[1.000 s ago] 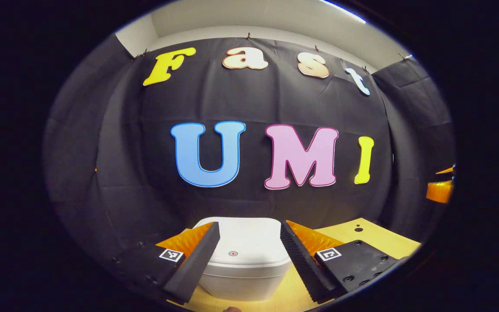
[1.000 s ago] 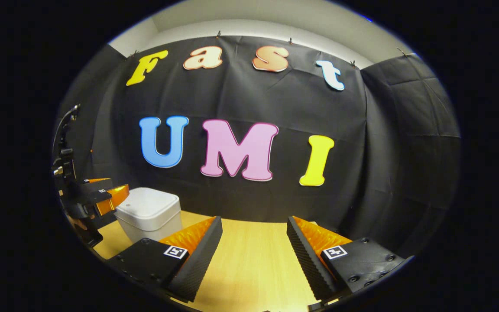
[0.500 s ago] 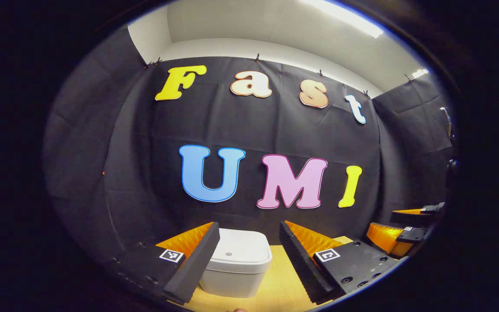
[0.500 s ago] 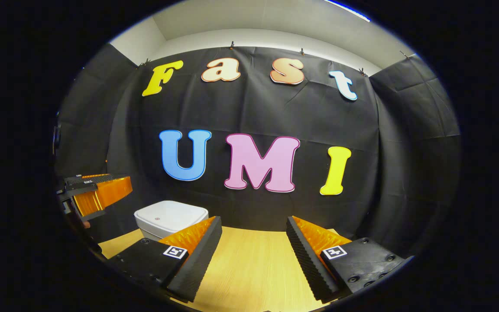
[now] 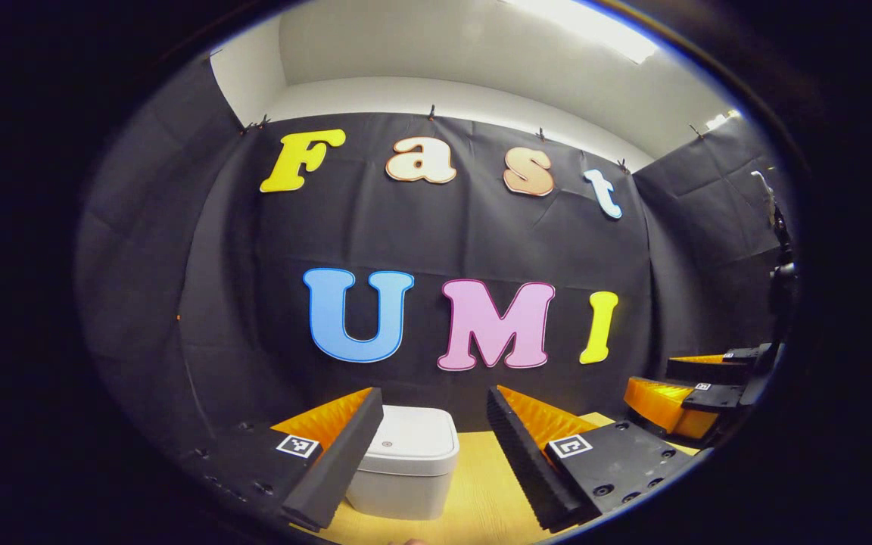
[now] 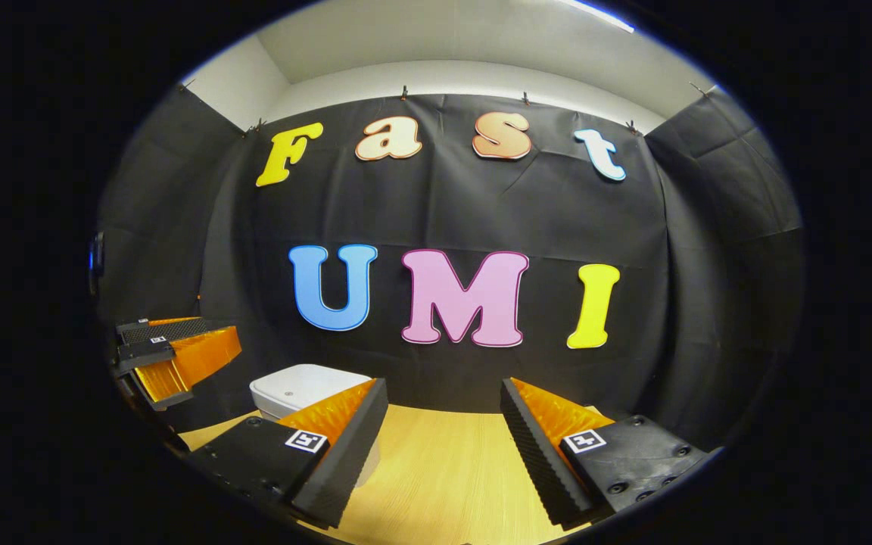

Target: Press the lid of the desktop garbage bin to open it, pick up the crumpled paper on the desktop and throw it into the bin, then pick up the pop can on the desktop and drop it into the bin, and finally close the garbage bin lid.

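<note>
With the bin (image 5: 406,469) standing lid-down between and just beyond my left gripper (image 5: 434,446) fingers, I judge the paper and can are already inside, since I see neither on the table (image 6: 443,469), though I cannot confirm that. Both of my grippers are spread wide and hold nothing; the left one hangs back from the bin without touching it, and the right gripper (image 6: 443,443) has only bare wood between its fingers. If the lid (image 5: 415,437) needs a last press to latch, I would bring the left gripper down square over the small round mark near the lid's front edge, push straight down with one finger rather than pinch, and keep the bin from sliding toward the wall. From the left gripper view I get the bin's front wall and the lid seam head-on, and the right gripper off to my right, raised above the table. From the right gripper view I get the bin ahead and to the left, partly behind its own left finger, with the left gripper hanging above and to the left of it.
</note>
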`<act>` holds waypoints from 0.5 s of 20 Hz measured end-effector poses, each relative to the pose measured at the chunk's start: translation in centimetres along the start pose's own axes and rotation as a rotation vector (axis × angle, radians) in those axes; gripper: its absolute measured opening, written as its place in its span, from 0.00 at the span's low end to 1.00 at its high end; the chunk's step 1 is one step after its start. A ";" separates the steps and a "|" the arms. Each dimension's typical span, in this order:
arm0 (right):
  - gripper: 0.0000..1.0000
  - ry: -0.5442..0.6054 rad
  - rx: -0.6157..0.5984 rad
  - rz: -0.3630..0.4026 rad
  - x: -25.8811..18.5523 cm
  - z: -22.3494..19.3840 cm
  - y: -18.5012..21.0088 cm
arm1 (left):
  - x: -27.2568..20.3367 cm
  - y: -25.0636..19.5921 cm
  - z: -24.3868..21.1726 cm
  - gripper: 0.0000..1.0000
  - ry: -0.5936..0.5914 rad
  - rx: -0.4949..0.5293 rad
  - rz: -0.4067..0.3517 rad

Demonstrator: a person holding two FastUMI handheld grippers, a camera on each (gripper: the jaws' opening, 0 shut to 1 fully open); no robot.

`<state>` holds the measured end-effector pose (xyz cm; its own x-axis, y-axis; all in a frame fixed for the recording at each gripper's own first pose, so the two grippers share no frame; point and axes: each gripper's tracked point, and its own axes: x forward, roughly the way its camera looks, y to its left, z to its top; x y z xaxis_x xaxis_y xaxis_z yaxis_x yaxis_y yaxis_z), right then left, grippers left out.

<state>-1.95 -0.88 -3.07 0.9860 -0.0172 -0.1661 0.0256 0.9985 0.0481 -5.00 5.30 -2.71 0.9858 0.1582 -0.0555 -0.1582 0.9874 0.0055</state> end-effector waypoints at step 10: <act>0.96 0.013 -0.015 0.073 0.6 -0.5 -3.9 | -0.1 -0.1 -0.3 0.94 0.021 -0.009 0.140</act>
<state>-1.59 -4.77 -3.83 0.9828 0.0560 -0.1759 -0.0487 0.9978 0.0454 -5.07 5.19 -3.00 0.9527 0.2944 -0.0759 -0.2948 0.9556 0.0061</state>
